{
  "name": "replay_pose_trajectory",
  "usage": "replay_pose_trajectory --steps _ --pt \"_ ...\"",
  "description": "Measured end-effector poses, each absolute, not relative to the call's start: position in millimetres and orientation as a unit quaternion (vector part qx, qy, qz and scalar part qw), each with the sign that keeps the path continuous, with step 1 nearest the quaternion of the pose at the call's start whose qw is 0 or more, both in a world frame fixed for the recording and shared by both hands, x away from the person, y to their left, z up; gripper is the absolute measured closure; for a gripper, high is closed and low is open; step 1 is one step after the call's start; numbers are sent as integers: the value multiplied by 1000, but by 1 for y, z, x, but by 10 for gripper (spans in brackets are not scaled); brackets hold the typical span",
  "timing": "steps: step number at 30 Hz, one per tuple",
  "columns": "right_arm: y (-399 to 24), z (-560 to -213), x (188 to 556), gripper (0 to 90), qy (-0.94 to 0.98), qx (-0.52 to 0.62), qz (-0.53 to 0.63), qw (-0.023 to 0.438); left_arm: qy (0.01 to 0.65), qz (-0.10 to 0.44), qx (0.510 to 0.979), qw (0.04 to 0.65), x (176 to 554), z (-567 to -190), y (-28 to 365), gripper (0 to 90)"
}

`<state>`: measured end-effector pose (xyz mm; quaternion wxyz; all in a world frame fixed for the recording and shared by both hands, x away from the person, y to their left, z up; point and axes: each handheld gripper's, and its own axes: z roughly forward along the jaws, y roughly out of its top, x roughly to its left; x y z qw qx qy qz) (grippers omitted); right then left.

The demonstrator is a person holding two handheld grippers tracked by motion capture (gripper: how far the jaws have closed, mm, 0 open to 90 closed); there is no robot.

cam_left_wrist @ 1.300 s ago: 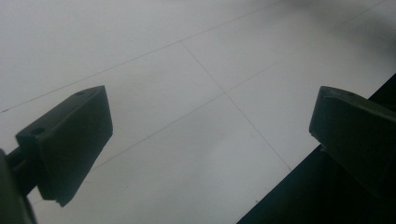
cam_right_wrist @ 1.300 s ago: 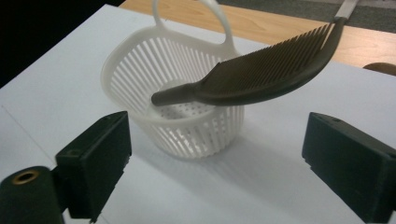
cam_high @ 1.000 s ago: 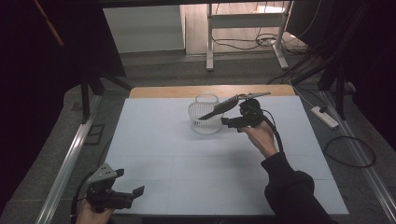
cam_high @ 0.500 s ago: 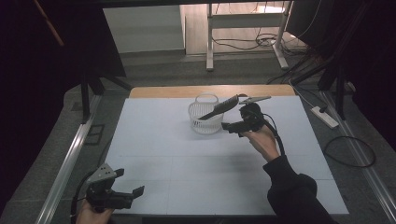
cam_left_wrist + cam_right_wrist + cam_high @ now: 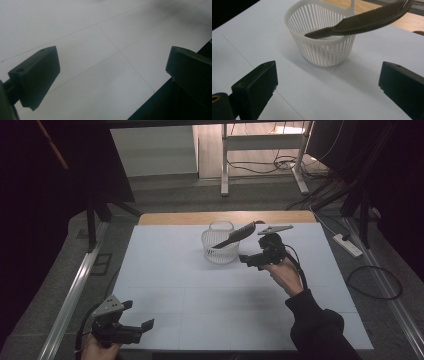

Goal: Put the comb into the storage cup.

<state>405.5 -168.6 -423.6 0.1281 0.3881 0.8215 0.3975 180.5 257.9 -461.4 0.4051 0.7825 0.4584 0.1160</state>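
Comb (image 5: 235, 236) resting in basket (image 5: 219, 251), right gripper (image 5: 248, 259) withdrawn

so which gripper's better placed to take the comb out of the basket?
Right. The right gripper is open beside the basket, facing the comb that lies across its rim. The left gripper is open at the table's near left corner, far off.

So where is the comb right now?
In the high view the comb rests tilted in the white basket near the table's far edge, handle inside, teeth poking over the rim, just beyond the right tongs.
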Motion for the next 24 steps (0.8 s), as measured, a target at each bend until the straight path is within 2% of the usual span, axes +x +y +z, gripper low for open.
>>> replay_pose_trajectory --steps 24 --pt "-177 -422 378 3 827 373 399 135 460 124 778 410 179 -461 260 1"
